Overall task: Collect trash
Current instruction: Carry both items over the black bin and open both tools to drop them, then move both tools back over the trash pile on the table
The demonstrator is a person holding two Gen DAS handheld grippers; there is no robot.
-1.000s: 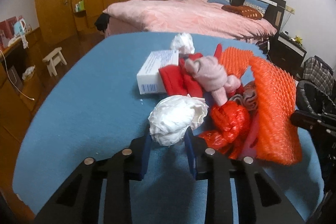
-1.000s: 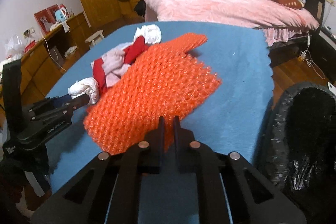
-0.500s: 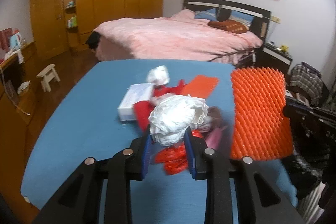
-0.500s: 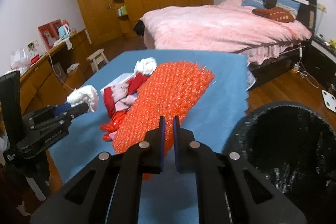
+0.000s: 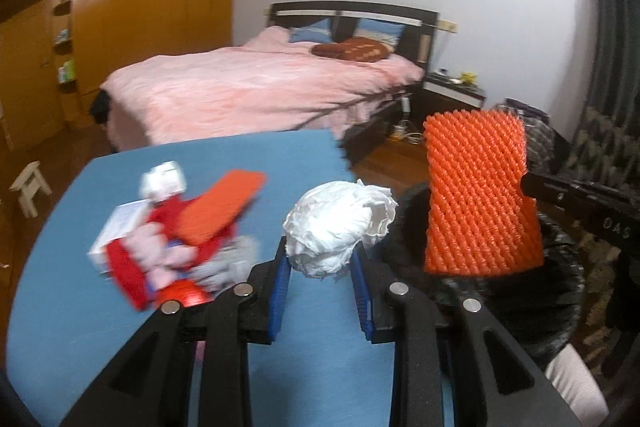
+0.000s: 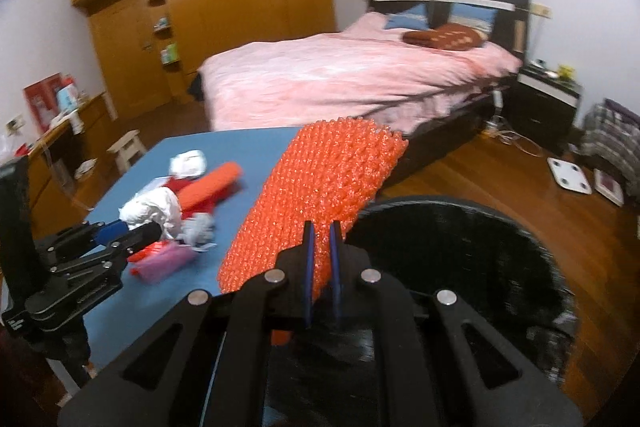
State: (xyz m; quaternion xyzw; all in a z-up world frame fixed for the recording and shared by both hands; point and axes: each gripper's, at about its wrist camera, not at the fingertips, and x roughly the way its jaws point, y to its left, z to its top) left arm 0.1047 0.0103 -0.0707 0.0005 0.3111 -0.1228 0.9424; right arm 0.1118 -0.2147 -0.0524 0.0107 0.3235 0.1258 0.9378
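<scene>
Home bedroom, pink bed (image 6: pixel 352 79), apparently wardrobe (image 6: pixel 224 7)

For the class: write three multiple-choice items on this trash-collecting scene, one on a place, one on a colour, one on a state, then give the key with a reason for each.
1. Where is the black bin bag?
A. beside the blue table
B. on the bed
C. on the stool

2. What colour is the foam net in the right gripper?
A. green
B. orange
C. white

3. How is the left gripper?
A. open and bare
B. out of view
C. shut on the white paper wad

Key: 1 A, the bag stands at the table's edge. 2 B, the net is bright orange. 3 C, both blue pads press the wad.
</scene>
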